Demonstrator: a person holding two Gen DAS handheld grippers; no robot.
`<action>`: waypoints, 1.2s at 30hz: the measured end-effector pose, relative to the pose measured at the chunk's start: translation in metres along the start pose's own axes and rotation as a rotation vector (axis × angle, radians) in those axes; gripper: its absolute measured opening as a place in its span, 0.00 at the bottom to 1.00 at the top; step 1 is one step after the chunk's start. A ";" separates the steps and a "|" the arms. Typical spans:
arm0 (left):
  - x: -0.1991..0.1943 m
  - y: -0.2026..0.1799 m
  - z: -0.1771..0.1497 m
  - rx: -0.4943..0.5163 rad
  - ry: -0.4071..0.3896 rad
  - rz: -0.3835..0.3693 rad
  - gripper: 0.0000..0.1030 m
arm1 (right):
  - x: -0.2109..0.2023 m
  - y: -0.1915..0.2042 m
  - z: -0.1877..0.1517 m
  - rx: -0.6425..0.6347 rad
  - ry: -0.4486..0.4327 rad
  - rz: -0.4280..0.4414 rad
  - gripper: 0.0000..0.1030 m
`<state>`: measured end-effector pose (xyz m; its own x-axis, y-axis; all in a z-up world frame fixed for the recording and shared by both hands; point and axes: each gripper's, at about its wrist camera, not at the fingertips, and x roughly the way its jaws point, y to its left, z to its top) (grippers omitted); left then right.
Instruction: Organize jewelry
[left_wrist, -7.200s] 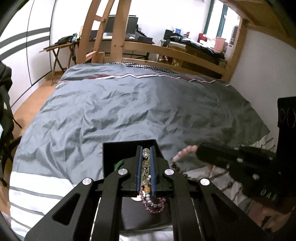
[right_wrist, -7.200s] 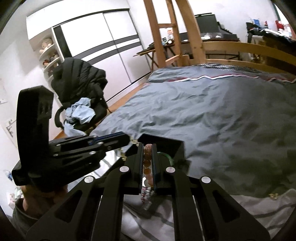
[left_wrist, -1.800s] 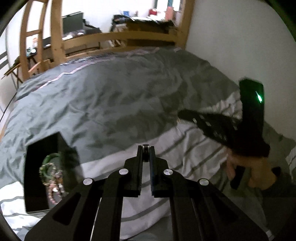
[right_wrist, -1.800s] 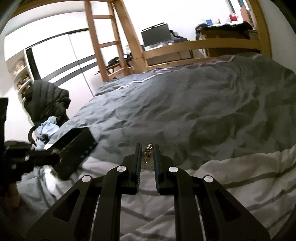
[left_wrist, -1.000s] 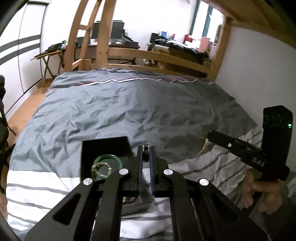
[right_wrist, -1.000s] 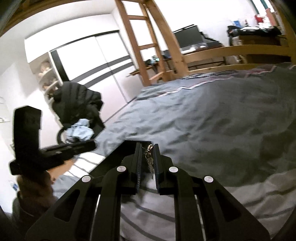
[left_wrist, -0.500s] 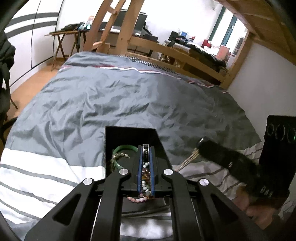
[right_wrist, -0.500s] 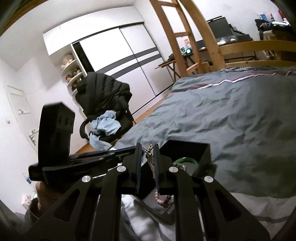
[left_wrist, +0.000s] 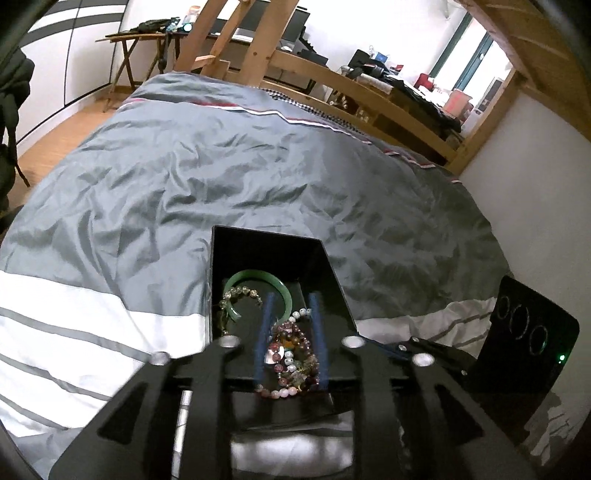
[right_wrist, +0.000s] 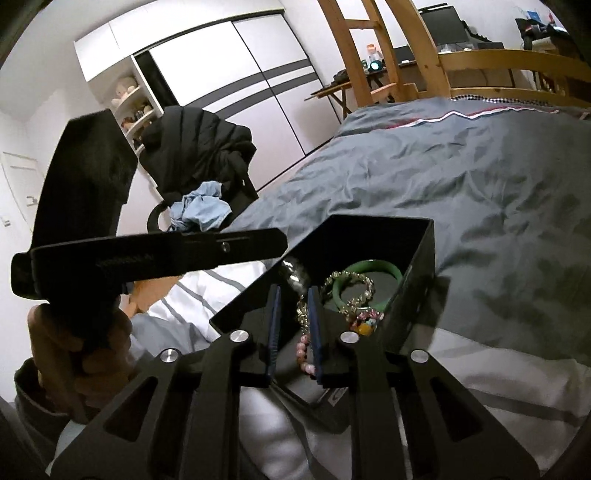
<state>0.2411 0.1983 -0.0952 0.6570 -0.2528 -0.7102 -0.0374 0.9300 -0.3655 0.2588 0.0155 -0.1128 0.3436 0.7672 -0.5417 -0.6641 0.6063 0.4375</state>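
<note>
A: What did the left wrist view give you?

B: It looked down into the black jewelry box (left_wrist: 269, 254) on the grey duvet (left_wrist: 221, 177). The left gripper (left_wrist: 290, 299) hung over the box with its jaws opening, the blue pads (left_wrist: 264, 332) apart. Beaded bracelets (left_wrist: 291, 350) lay in the box below the gap, but the pads pressed on nothing. A green bangle (left_wrist: 284, 291) sat further back in the box, with a pale bead strand (left_wrist: 240, 293) across it.

A: And the other tool?

B: In that view only its black body (left_wrist: 524, 339) with a green light showed at the right edge; its fingers were hidden. The right wrist view filled that in: the right gripper (right_wrist: 293, 291) was also over the box (right_wrist: 417, 258), jaws opening, and a gold chain (right_wrist: 303, 310) hung in the gap against the inner face of one pad. Whether it still clung to that pad or had already dropped free I could not tell.

A: Anything else only that view showed?

B: The person's left hand (right_wrist: 74, 354) wrapped round the left tool's handle, its long black finger (right_wrist: 166, 251) reaching toward the box's near corner. It also showed a pink bead bracelet (right_wrist: 304, 350) draped over the box's front edge, the bangle (right_wrist: 369, 266) and a multicoloured cluster (right_wrist: 364, 321) inside, and a chair piled with a dark coat (right_wrist: 199, 155) and blue cloth (right_wrist: 199, 210) beside the bed.
</note>
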 end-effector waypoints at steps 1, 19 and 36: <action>-0.002 -0.001 0.000 0.000 -0.006 0.007 0.35 | -0.001 0.000 -0.001 0.002 0.000 -0.003 0.44; -0.075 -0.025 -0.014 0.048 -0.135 0.224 0.92 | -0.092 0.036 0.018 -0.031 -0.138 -0.164 0.96; -0.155 -0.046 -0.056 0.241 -0.057 0.424 0.93 | -0.121 0.109 0.007 -0.090 0.052 -0.336 0.96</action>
<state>0.0986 0.1801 -0.0019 0.6618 0.1707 -0.7300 -0.1400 0.9847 0.1034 0.1496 -0.0100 0.0060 0.5204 0.5145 -0.6815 -0.5761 0.8006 0.1644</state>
